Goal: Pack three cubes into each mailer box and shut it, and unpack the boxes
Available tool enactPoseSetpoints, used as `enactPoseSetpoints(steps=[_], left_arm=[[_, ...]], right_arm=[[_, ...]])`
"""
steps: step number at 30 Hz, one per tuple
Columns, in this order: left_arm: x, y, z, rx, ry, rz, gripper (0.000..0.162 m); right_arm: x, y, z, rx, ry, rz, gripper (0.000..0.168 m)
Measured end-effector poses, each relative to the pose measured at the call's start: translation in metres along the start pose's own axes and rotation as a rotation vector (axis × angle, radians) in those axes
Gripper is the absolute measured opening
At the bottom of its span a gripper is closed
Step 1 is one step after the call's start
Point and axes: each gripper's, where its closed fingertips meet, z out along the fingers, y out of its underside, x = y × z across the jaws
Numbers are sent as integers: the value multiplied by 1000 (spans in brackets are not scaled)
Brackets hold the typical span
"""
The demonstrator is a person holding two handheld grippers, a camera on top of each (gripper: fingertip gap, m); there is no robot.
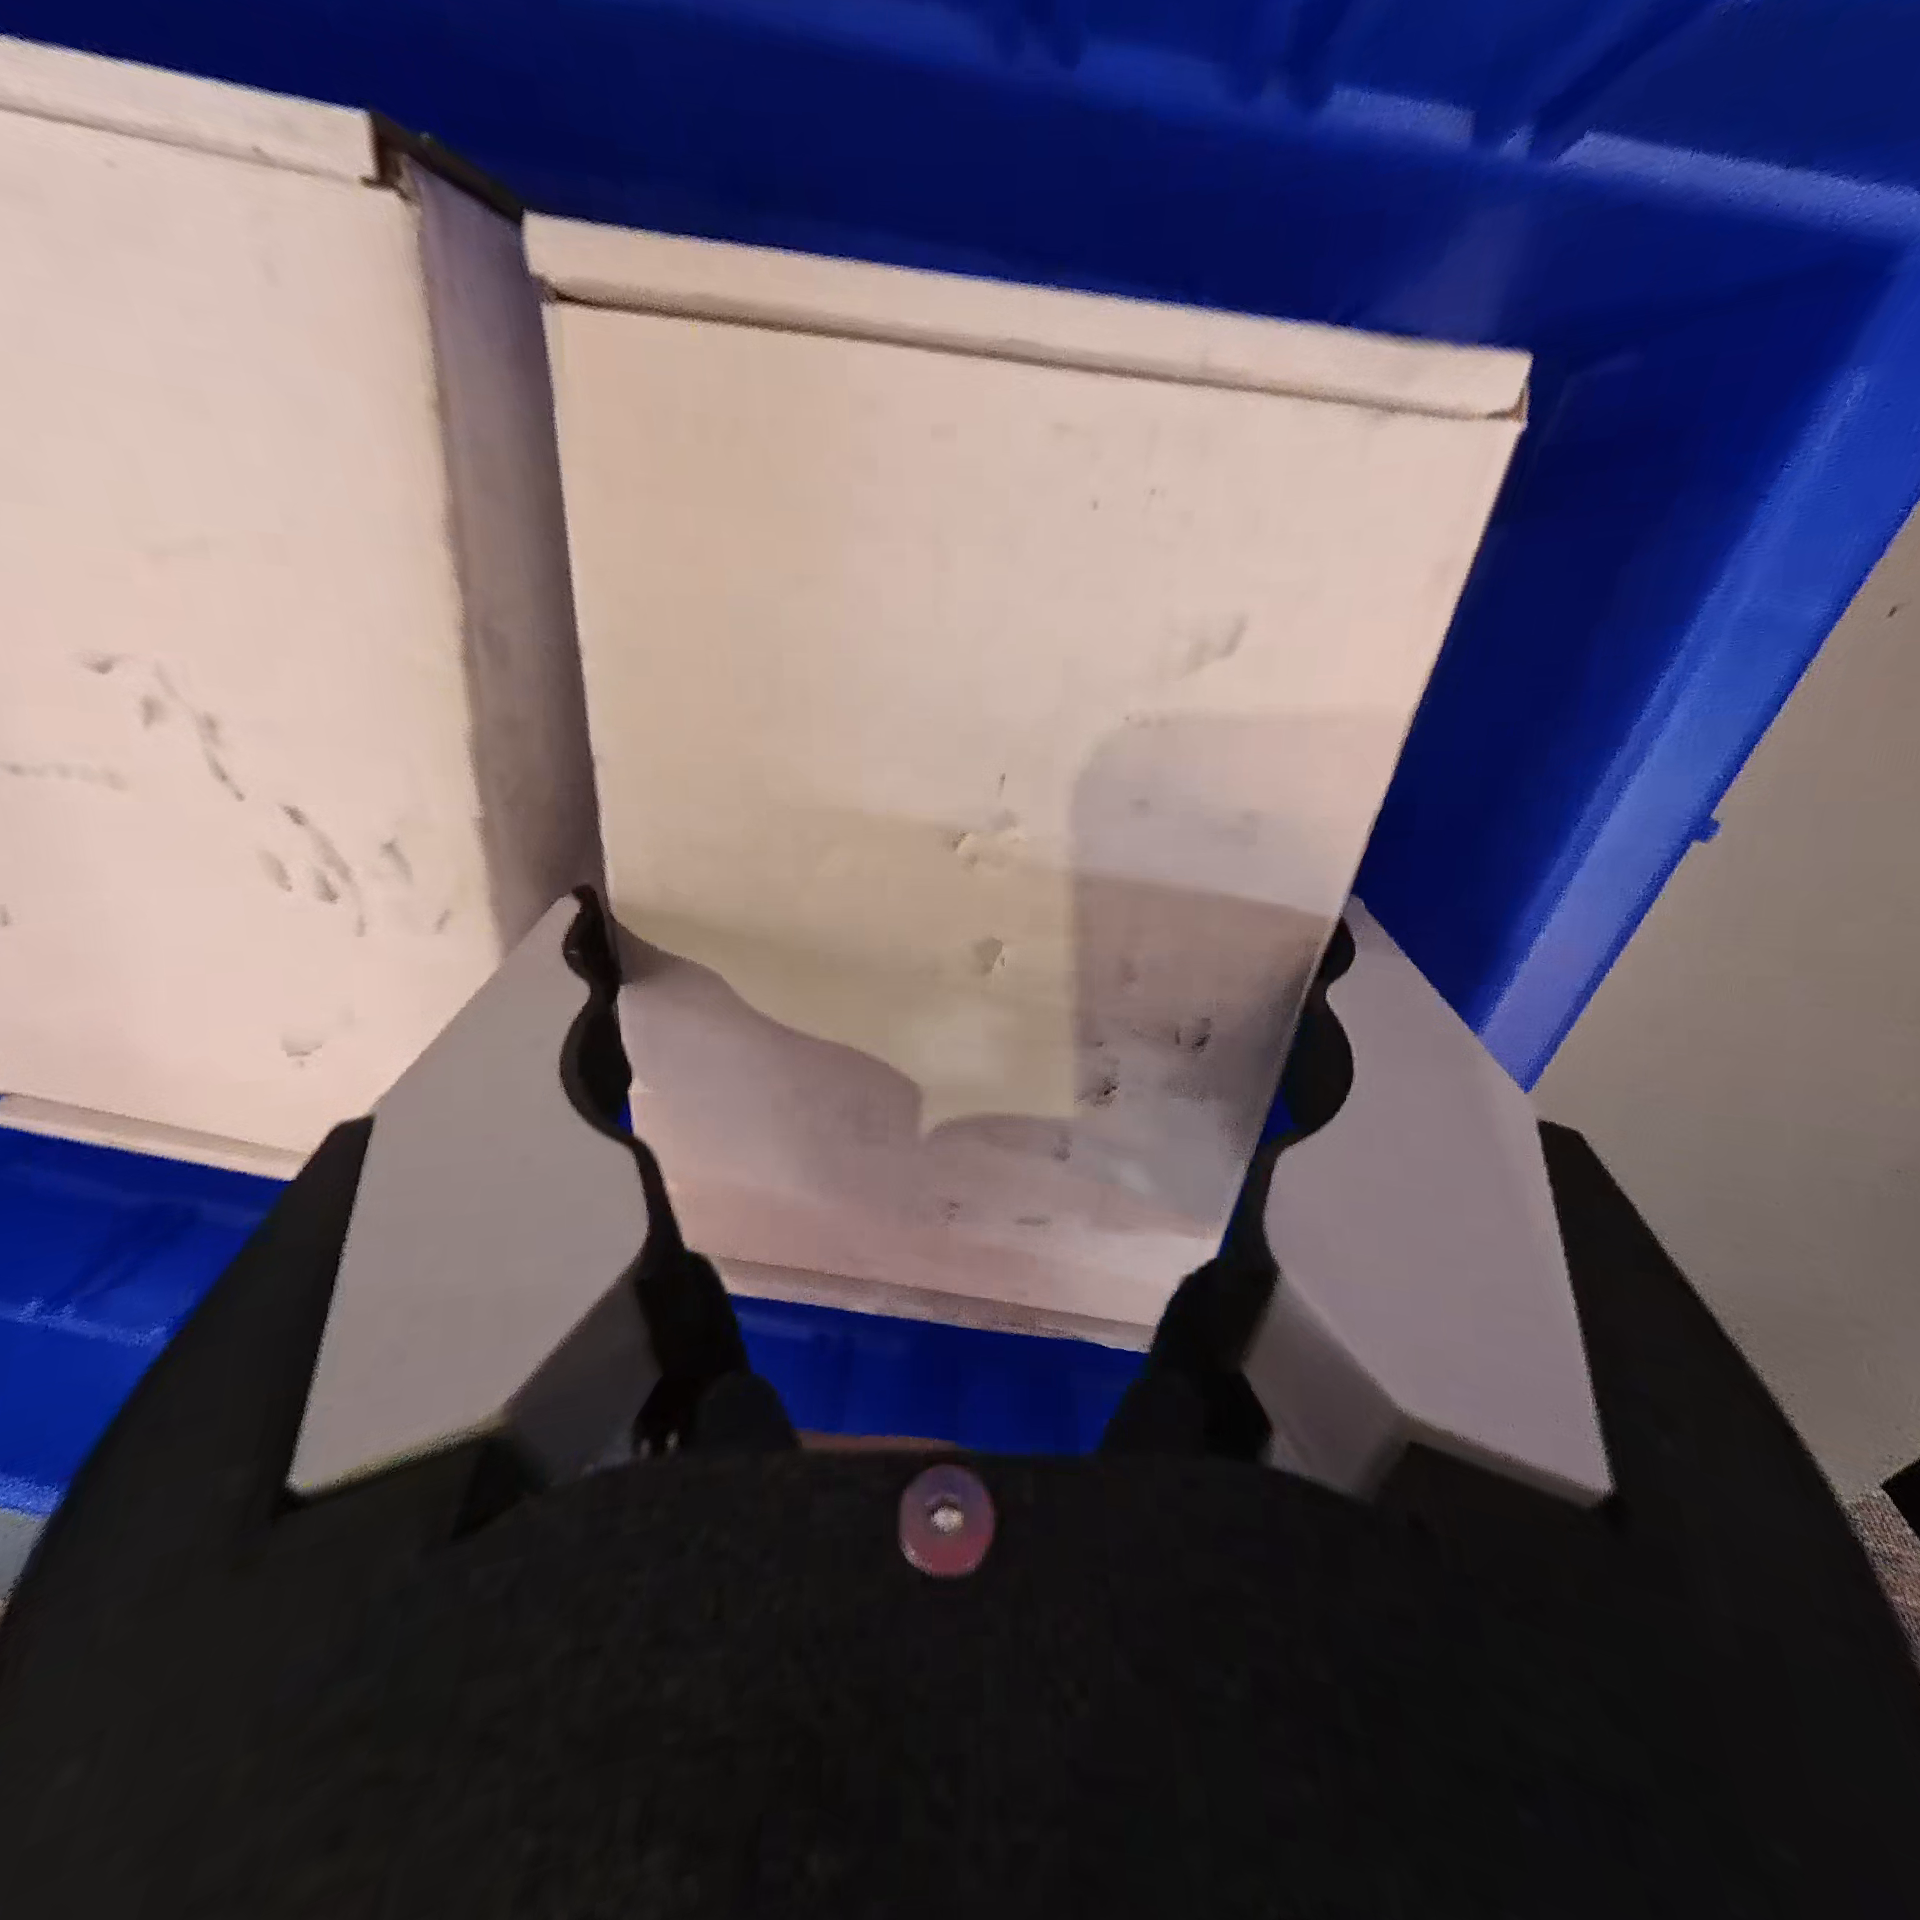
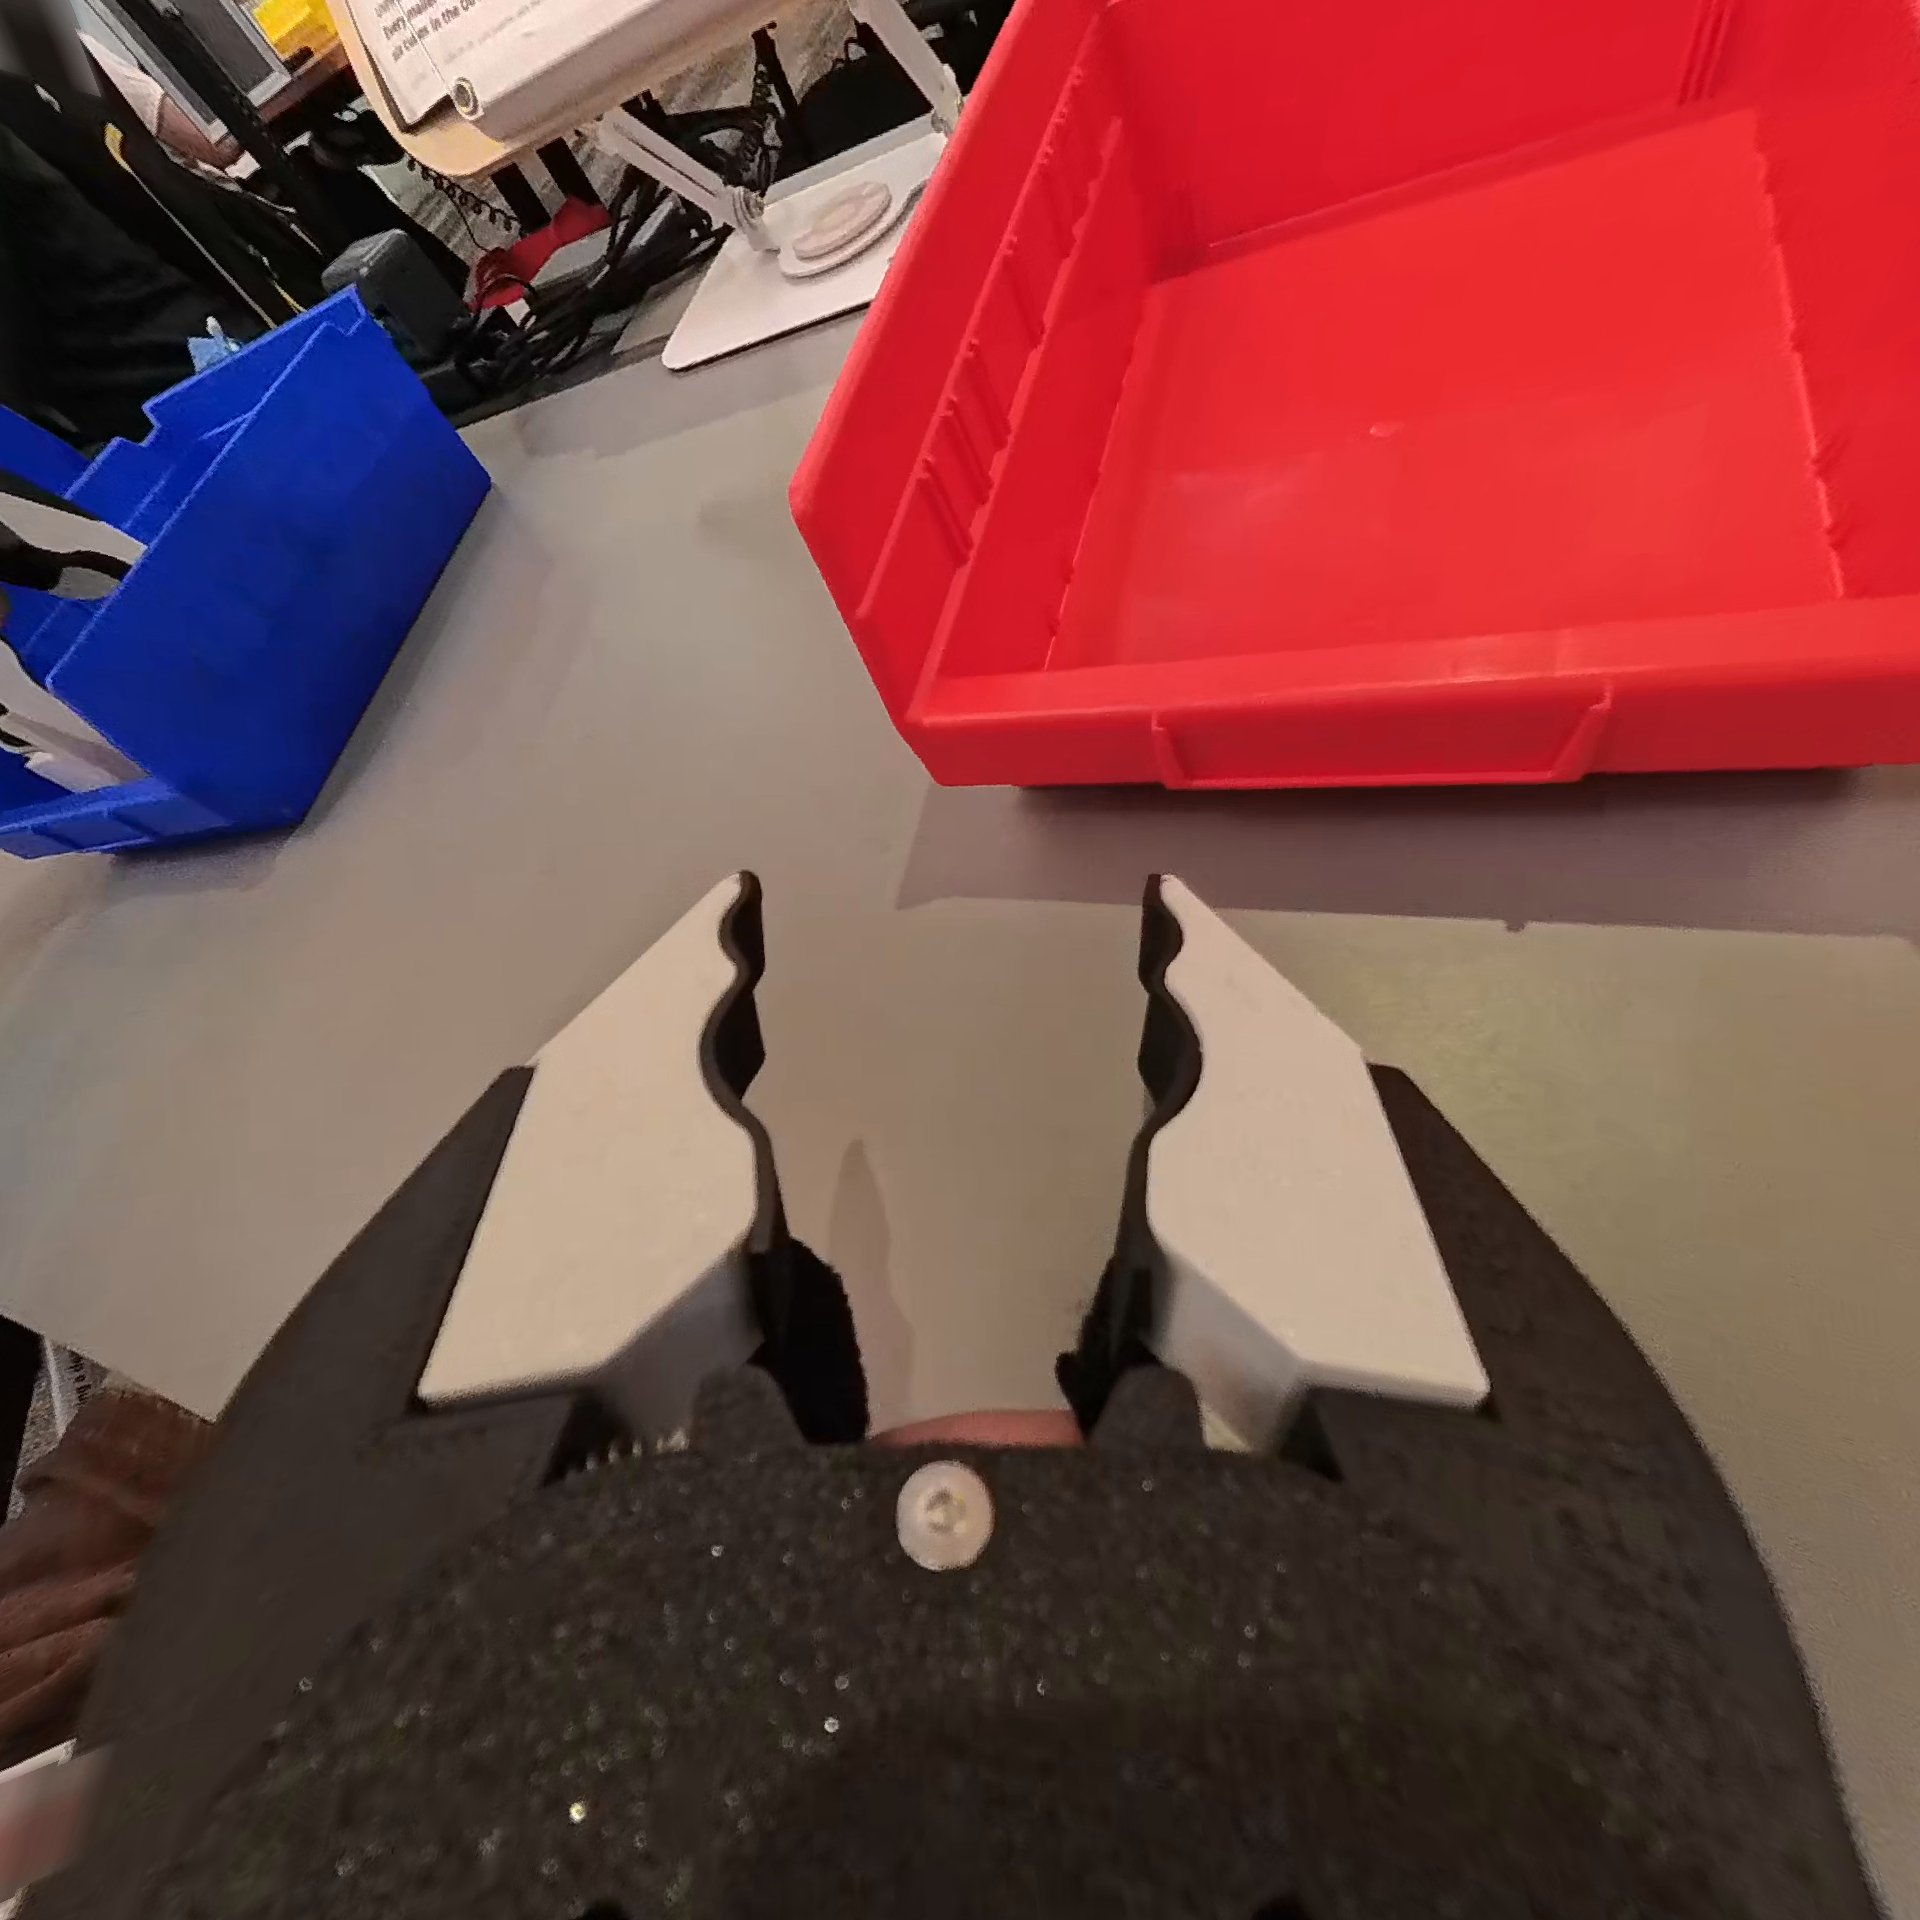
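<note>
In the left wrist view, two closed white mailer boxes lie side by side in a blue bin [image 1: 1558, 312]. My left gripper [image 1: 966, 920] has its fingers against both long sides of the right mailer box [image 1: 987, 571] and is shut on it. This box sits higher than the left mailer box [image 1: 208, 571]. In the right wrist view, my right gripper [image 2: 948, 894] is open and empty, low over the grey table [image 2: 623, 727]. An empty red bin [image 2: 1351, 717] stands just ahead to its right. No cubes are in view.
The blue bin [image 2: 260, 623] stands at the left of the right wrist view, with part of the left gripper's fingers [image 2: 62, 561] showing over it. A white stand with a flat base [image 2: 790, 281], cables and clutter lie beyond the table's far edge.
</note>
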Motion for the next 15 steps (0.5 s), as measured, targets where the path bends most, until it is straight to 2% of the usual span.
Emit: enactPoseSetpoints(steps=[7,12,15], left_arm=[[3,12,-16,-79,-11,39,126],[-4,-6,-73,-19,-95,49,125],[-5,-39,-113,37,-188,88,125]], right_arm=[[-6,3,0,-9,-6,-29,72],[-4,1,-2,-2,-7,-15,72],[-3,0,-2,0,-13,-1,72]])
